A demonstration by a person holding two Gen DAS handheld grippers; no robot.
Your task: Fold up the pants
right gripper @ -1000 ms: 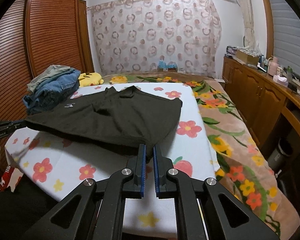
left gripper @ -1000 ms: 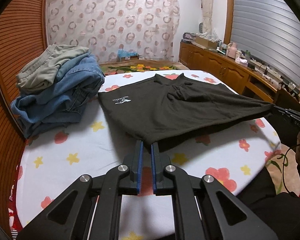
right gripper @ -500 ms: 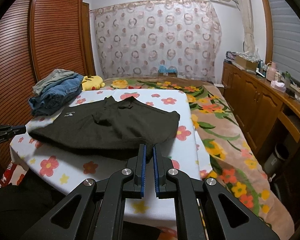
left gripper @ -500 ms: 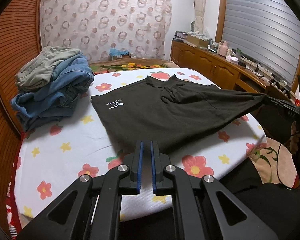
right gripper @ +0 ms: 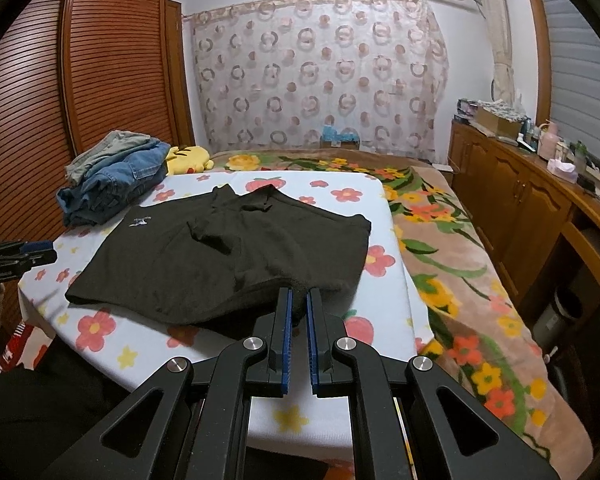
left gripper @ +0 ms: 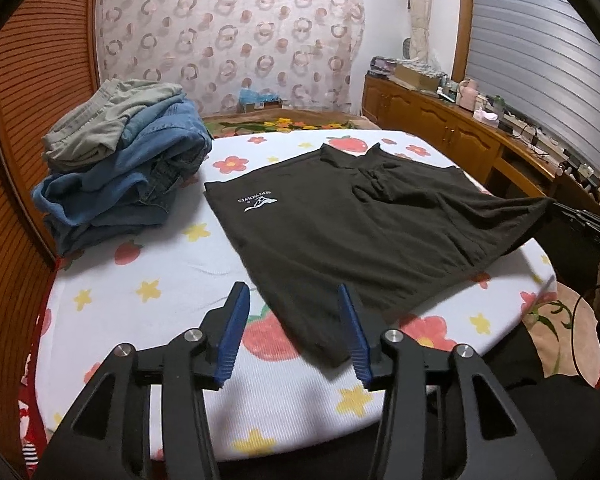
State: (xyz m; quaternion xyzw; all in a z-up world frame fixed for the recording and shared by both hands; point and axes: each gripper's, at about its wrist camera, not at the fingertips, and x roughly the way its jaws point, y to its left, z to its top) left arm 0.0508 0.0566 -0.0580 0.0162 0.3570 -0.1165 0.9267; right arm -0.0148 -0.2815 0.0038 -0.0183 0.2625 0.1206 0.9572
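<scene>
One pair of dark brown knit pants [left gripper: 352, 232] lies spread on the white sheet printed with red and yellow flowers and strawberries [left gripper: 148, 280], roughly mid-sheet. A small white logo [left gripper: 258, 203] sits near the pants' left edge in the left wrist view. One bunched fold of cloth rises near the middle of the garment.

Left gripper [left gripper: 294, 330]: jaws have just been opening and now stand wide, with two blue pads visible. The near corner of the pants lies on the sheet between the pads, touched by neither.

Right gripper [right gripper: 297, 334]: jaws narrow, clamped on the near right corner of the pants; the cloth lifts slightly off the sheet there. In the left wrist view this corner is drawn out to a point toward the right edge.

One stack of folded clothes [left gripper: 120, 168] sits at the far left corner of the sheet, beside the pants and apart from them: blue denim below, one grey-green piece on top. Exact count of denim pieces cannot be told.

One yellow plush toy [right gripper: 188, 158] lies behind the stack. A brown floral blanket [right gripper: 452, 248] covers the bed on the right. One wooden cabinet row [right gripper: 532, 208] lines the right wall; one circle-patterned curtain [right gripper: 320, 76] hangs at the back.
</scene>
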